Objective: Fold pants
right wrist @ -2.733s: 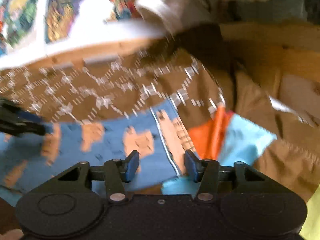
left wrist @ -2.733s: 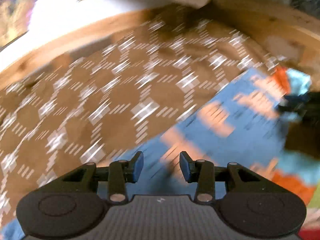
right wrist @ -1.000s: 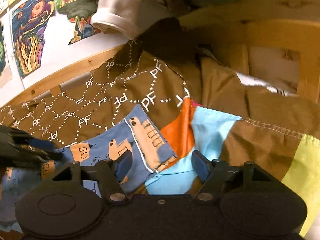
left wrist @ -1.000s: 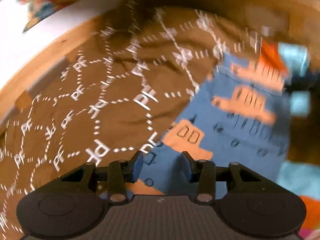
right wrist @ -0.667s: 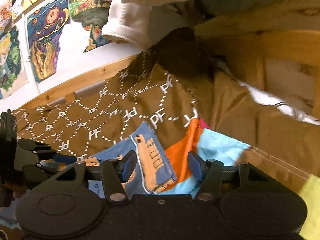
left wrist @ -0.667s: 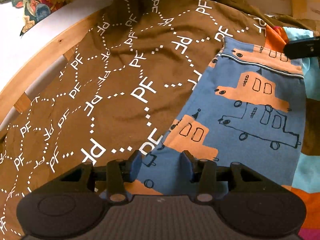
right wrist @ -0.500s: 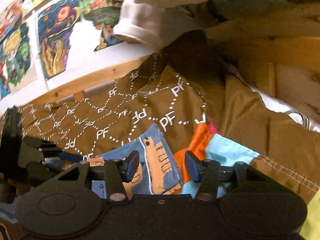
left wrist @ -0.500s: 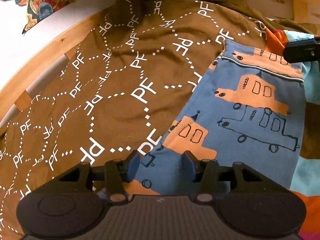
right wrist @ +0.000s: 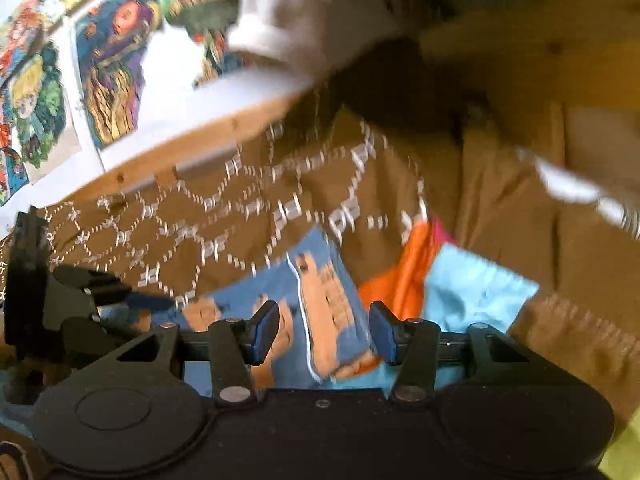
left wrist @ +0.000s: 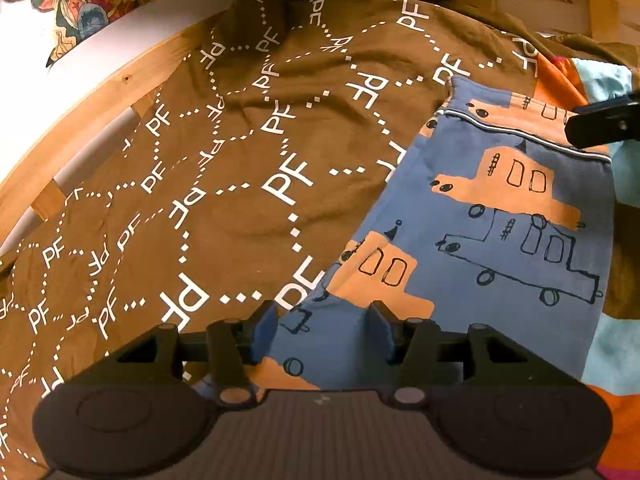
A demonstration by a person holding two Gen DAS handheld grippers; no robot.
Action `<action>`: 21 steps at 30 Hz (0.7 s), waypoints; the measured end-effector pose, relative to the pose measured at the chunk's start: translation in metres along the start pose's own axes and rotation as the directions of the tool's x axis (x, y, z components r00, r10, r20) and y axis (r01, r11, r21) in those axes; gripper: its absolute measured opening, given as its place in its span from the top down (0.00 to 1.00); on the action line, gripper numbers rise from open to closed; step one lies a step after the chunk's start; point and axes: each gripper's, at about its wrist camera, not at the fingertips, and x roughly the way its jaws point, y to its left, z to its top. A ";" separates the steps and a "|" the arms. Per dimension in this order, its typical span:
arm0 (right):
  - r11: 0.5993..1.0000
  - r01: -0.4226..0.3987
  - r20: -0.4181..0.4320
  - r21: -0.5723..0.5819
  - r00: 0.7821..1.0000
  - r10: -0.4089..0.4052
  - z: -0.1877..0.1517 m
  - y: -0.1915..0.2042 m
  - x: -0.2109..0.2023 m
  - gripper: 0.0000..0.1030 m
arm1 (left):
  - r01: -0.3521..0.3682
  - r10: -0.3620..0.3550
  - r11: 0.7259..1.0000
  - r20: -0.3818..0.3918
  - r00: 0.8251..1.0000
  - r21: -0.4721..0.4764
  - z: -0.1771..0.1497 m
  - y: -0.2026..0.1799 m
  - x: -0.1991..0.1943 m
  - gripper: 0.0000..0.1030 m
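Note:
The blue pants [left wrist: 508, 240] with orange car prints lie flat on a brown "PF" blanket [left wrist: 248, 152]. My left gripper [left wrist: 322, 334] is open, its pads on either side of the pants' near edge. In the right wrist view, the right gripper [right wrist: 324, 332] is open over the pants' striped hem end [right wrist: 320, 300]. The right gripper's fingers show in the left wrist view [left wrist: 604, 124] at the pants' far corner. The left gripper shows at the left of the right wrist view [right wrist: 72, 304].
A wooden bed rail [left wrist: 92, 120] curves behind the blanket, with a white wall and colourful posters [right wrist: 108, 68] above. A patchwork of orange [right wrist: 404, 276], light blue and yellow-green cloth lies under the pants on the right. A pale garment [right wrist: 304, 24] hangs above.
The pants went from being moved and blurred to lying spread flat. My left gripper stays open at their near edge. My right gripper is still shifting at the hem end; its view is blurred.

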 end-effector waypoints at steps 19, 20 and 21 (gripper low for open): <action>0.962 0.007 -0.014 0.274 1.000 -0.004 -0.004 -0.024 -0.016 0.85 | 0.133 -0.133 0.966 0.015 0.991 -0.223 0.025 0.033 -0.021 0.43; 0.967 0.016 -0.009 0.253 1.000 -0.014 -0.004 -0.020 -0.017 0.85 | 0.156 -0.153 0.956 0.032 0.988 -0.247 0.029 0.036 -0.026 0.43; 0.978 0.028 0.003 0.207 1.000 -0.030 -0.004 -0.013 -0.019 0.86 | 0.180 -0.173 0.947 0.049 0.984 -0.267 0.035 0.038 -0.030 0.42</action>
